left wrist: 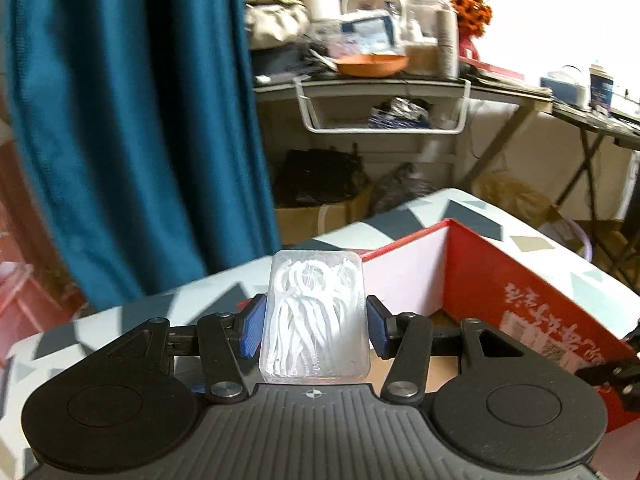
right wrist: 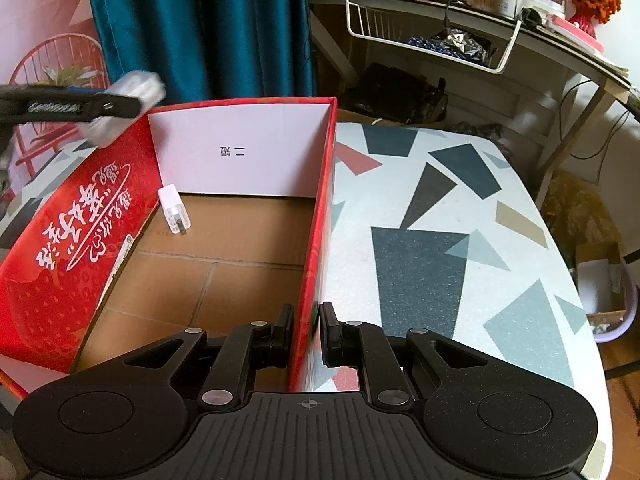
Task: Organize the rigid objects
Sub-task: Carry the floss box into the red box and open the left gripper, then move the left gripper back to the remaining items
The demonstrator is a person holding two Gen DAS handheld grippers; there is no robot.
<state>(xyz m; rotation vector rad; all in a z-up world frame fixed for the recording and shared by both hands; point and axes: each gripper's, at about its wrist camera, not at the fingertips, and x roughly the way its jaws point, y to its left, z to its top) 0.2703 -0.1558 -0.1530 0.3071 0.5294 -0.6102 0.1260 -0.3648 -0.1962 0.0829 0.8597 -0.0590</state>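
My left gripper (left wrist: 316, 326) is shut on a clear plastic case of white floss picks (left wrist: 316, 320), held upright above the near corner of the red cardboard box (left wrist: 520, 280). In the right wrist view the same case (right wrist: 128, 100) shows blurred at the upper left, over the box's left wall. My right gripper (right wrist: 306, 334) is shut on the right wall of the red box (right wrist: 320, 220), one finger inside and one outside. A white charger plug (right wrist: 174, 210) lies on the box's brown floor at the far left.
The box stands on a table with a white cloth patterned in grey, teal and red shapes (right wrist: 440, 220). A teal curtain (left wrist: 132, 120) hangs behind. A cluttered desk with a white wire basket (right wrist: 432, 40) stands beyond the table.
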